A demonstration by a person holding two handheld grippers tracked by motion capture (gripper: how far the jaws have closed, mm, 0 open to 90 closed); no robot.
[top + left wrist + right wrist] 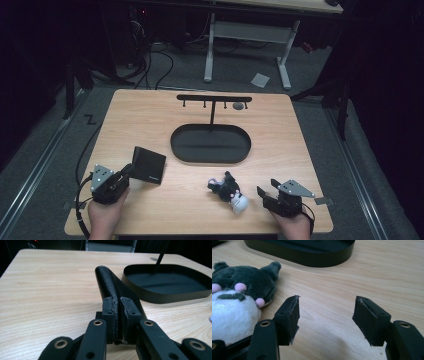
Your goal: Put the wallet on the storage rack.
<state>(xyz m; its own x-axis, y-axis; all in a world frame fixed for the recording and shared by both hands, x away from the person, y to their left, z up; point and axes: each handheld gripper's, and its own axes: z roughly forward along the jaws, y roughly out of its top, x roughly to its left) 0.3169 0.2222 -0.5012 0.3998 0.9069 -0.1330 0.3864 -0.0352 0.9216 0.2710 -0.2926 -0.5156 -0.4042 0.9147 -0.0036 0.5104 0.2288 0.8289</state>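
Wallet (110, 281) clamped in L gripper (119, 315), no logo visible; R gripper (327, 312) open.

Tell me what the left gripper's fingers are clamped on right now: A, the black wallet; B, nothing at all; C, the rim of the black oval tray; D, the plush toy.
A: in the left gripper view the left gripper has its fingers pressed on the edge of the black wallet, while the plush toy lies near the right gripper.
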